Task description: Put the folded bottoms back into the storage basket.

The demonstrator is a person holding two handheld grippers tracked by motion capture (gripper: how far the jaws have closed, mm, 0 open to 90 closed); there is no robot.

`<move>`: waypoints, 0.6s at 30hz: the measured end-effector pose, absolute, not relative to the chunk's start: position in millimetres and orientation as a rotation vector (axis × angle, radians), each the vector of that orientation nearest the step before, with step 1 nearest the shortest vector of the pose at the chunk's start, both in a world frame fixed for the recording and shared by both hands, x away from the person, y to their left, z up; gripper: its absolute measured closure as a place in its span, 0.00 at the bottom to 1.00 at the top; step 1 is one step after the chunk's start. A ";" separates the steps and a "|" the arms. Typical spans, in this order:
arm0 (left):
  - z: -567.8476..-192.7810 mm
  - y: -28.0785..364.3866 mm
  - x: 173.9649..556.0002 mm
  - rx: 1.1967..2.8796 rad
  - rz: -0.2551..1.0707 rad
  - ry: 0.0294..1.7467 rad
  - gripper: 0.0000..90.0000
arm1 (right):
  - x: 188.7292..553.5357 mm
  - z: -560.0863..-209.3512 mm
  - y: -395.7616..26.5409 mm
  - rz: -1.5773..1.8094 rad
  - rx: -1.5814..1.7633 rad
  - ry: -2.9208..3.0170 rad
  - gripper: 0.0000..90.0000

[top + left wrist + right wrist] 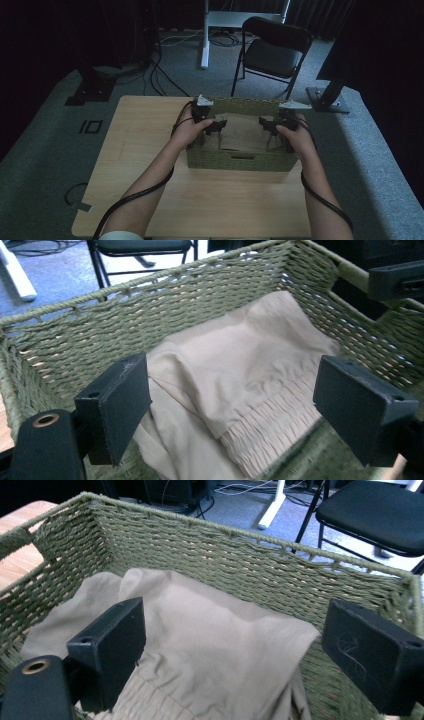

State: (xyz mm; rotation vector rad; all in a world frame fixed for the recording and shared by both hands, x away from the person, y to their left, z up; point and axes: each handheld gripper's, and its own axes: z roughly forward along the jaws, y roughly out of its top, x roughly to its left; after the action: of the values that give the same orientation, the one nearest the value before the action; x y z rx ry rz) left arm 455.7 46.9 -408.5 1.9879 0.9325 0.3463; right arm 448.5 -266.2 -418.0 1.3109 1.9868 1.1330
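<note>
From above, my view is dim and underexposed: the room's edges sink into black, and the pale wooden desk point(150, 150) looks dull grey-brown. Along my tools it is brighter. Daylight glows through the weave of the olive-green woven basket point(150, 310), the beige folded cloth point(240, 360) is evenly lit with soft creases, and my near black pads blur slightly.

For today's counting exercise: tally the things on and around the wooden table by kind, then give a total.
Green woven basket: 1
Beige folded cloth garment: 1
Black two-jaw grippers, left gripper and right gripper, both open: 2
Black folding chair: 1
Light wooden table: 1
Total: 6
</note>
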 end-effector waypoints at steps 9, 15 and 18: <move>-400.1 55.5 432.7 1.947 0.356 0.899 0.17 | 428.7 -416.5 -282.0 1.109 1.317 1.936 0.12; -401.5 62.4 417.3 1.925 0.361 0.887 0.17 | 412.9 -418.4 -292.4 1.139 1.313 1.921 0.12; -400.3 68.0 410.5 1.902 0.377 0.887 0.17 | 406.0 -421.4 -296.6 1.148 1.319 1.914 0.12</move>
State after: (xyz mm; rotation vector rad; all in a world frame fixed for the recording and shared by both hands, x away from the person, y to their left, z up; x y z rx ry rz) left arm 410.5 68.0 -400.3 1.9022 0.8874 0.3774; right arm 406.0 -296.6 -421.4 1.3193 1.9139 1.1482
